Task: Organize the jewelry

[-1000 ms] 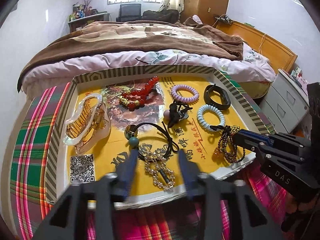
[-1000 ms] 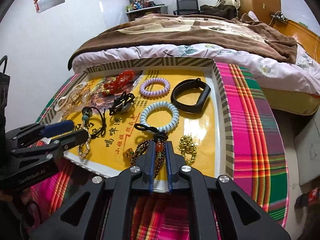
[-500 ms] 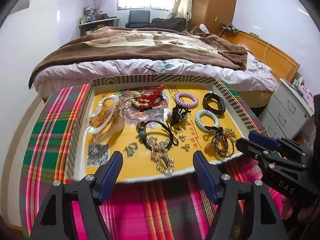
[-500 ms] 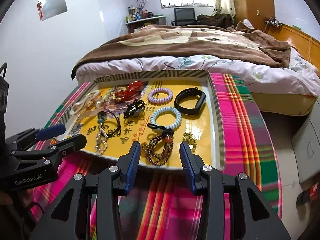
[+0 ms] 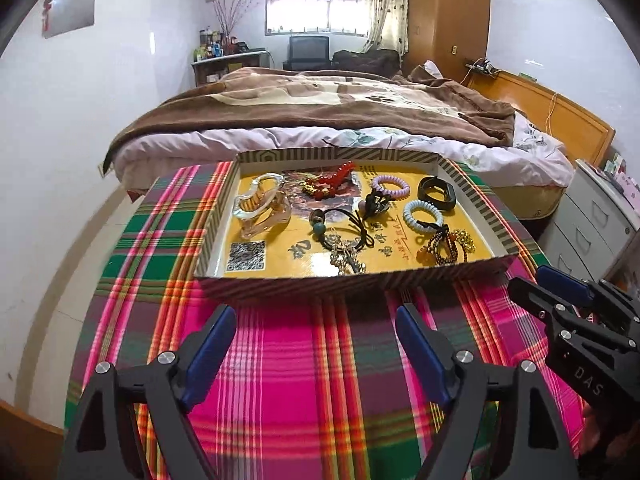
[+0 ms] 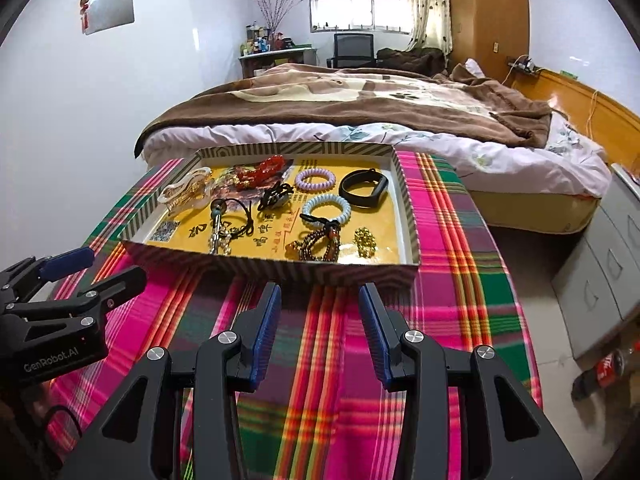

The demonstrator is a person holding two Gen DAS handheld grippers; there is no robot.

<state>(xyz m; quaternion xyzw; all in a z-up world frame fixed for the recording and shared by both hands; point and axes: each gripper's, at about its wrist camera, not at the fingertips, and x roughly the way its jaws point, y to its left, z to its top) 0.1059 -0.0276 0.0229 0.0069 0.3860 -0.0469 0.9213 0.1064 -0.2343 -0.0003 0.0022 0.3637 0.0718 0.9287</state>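
My left fingers (image 5: 312, 334) are spreading wider with nothing between them, hanging over the plaid cloth (image 5: 320, 380) just short of the tray (image 5: 344, 282). My right fingers (image 6: 319, 322) stand partly apart, also empty, over the same pink, green and orange cloth on the counter, close to the tray's near wall.

The tray is a shallow striped box with a yellow printed floor, and all the jewelry lies inside it. Nearest my left fingers is a pale beaded chain (image 5: 347, 261), tangled with a black cord necklace (image 5: 347, 224) carrying a teal bead. Nearest my right fingers is a heap of dark brown bead strands (image 6: 318, 245) with amber beads and a black knot, and just beside it, to the right, a small cluster of gold beads (image 6: 365, 242). Behind that heap sits a light blue coil band (image 6: 326, 209), touching the knot. Farther back are a lilac coil band (image 6: 315, 179) and a black wristband (image 6: 364, 188), lying side by side. A black clip (image 6: 275, 197) lies mid-tray. At the far left is a clear claw clip (image 5: 262, 210) with amber teeth, and along the back wall a red bead bracelet (image 5: 332, 180) with a gold charm.

Beyond the tray stands a bed (image 5: 340, 112) under a brown blanket
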